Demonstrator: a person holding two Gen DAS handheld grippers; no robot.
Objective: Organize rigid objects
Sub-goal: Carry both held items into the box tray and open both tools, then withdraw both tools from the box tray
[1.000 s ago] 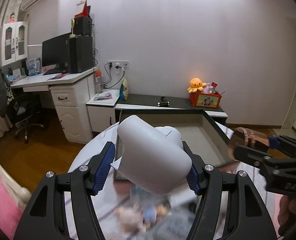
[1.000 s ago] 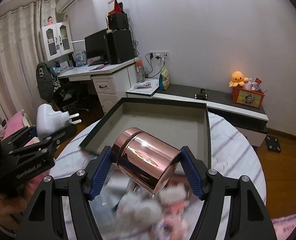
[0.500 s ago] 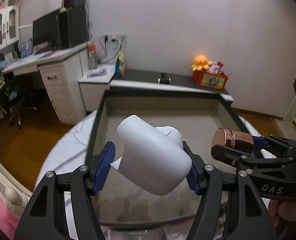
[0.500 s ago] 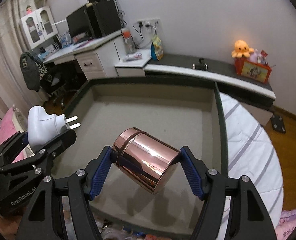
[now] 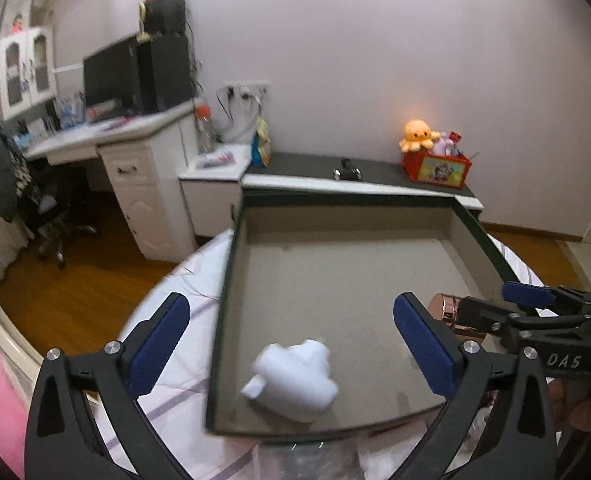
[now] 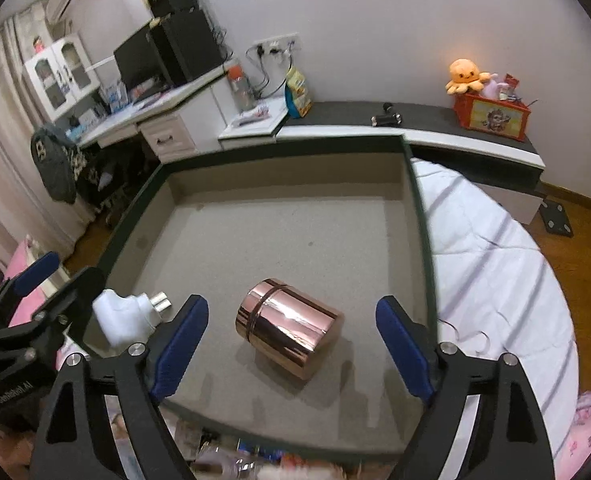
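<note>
both grippers' jaws are opening. the left gripper (image 5: 291, 350) frees the white plug (image 5: 293, 378) into the tray (image 5: 231, 264). the right gripper (image 6: 291, 350) frees the copper tin (image 6: 287, 326) there too.

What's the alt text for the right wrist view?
A rose-gold canister lies on its side on the grey floor of a dark-rimmed tray, between the opening fingers of the right gripper, which no longer touch it. At left, the left gripper is opening over a white plug adapter in the tray.
</note>
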